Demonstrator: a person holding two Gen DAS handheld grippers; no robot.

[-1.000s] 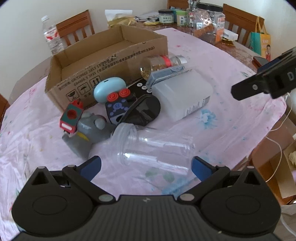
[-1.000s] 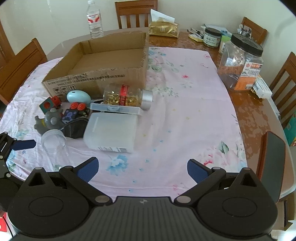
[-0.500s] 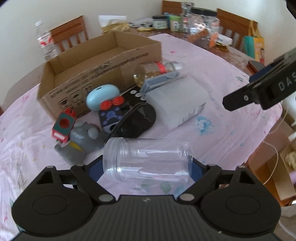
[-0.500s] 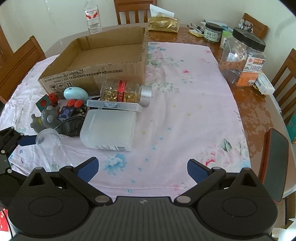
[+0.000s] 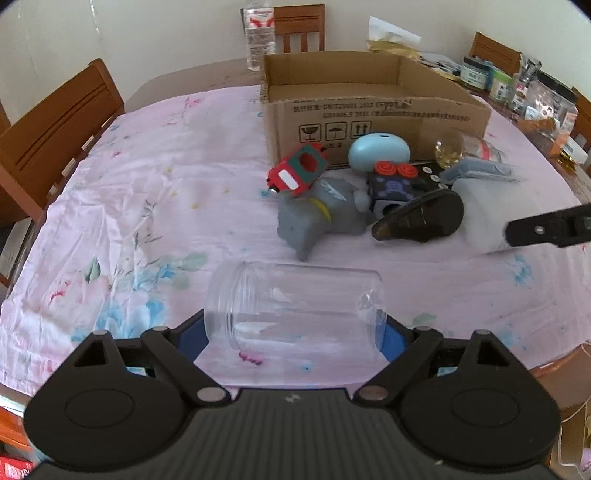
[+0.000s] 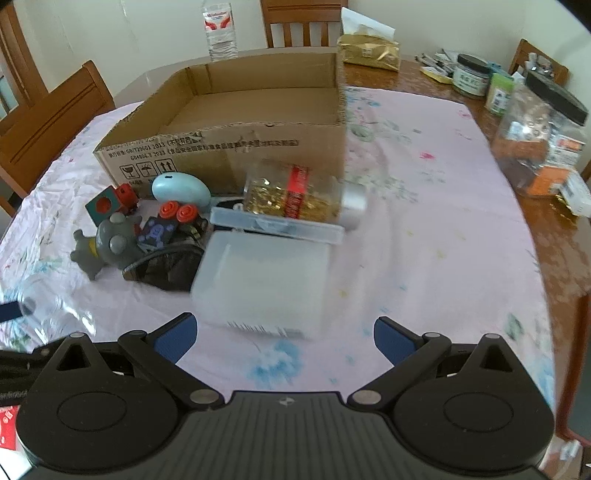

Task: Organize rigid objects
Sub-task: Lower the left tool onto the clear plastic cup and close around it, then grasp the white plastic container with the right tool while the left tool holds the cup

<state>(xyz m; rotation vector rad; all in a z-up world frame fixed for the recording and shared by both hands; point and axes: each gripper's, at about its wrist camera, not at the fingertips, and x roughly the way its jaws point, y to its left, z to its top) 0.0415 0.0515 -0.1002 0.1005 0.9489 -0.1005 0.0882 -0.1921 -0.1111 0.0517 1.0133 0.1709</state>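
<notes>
My left gripper is shut on a clear plastic jar, held sideways above the tablecloth. An open cardboard box stands behind a pile: a red toy block, a grey toy figure, a blue egg-shaped case, a black visor and a white plastic container. My right gripper is open and empty, just in front of the white container. A jar of gold bits and a flat clear case lie behind it.
A pink floral tablecloth covers the table. A large jar and small pots stand at the right. A water bottle and wooden chairs are at the back and left.
My left gripper closed on the clear jar, lifted it and swung left. My right gripper moved forward toward the white container.
</notes>
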